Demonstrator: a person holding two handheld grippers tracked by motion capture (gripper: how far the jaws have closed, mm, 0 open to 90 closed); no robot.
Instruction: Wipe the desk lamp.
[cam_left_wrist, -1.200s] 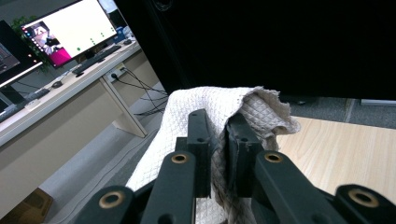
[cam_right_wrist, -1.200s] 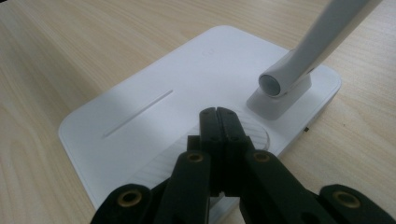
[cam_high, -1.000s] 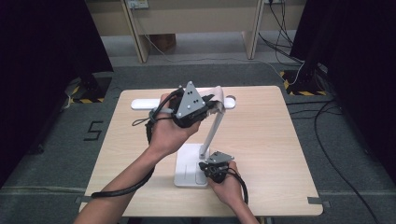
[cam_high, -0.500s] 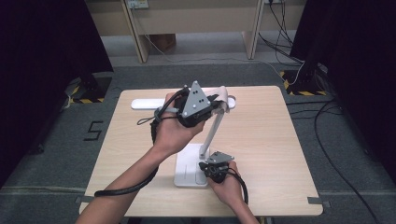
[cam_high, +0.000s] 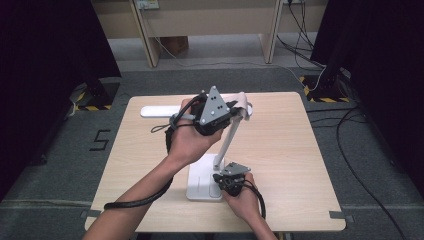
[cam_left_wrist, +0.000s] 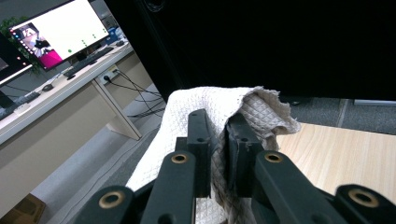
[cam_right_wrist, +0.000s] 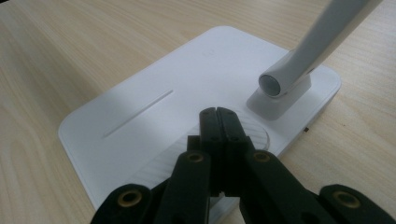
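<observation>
A white quilted cloth (cam_left_wrist: 210, 109) is pinched between the closed jaws of the left tongs (cam_high: 235, 109), bunched up around them. In the high view the cloth (cam_high: 243, 101) sits at the top joint of a white desk lamp, where the slanted lamp arm (cam_high: 229, 137) meets the flat lamp head (cam_high: 160, 110), raised above the desk (cam_high: 285, 150). The left hand (cam_high: 192, 140) holds those tongs high over the middle of the desk. The right tongs (cam_right_wrist: 220, 122) are fully closed with nothing between them, their tips resting on the flat white lamp base (cam_right_wrist: 187, 84), just beside the arm's hinge (cam_right_wrist: 279, 84). The right hand (cam_high: 244, 197) is near the desk's front edge.
</observation>
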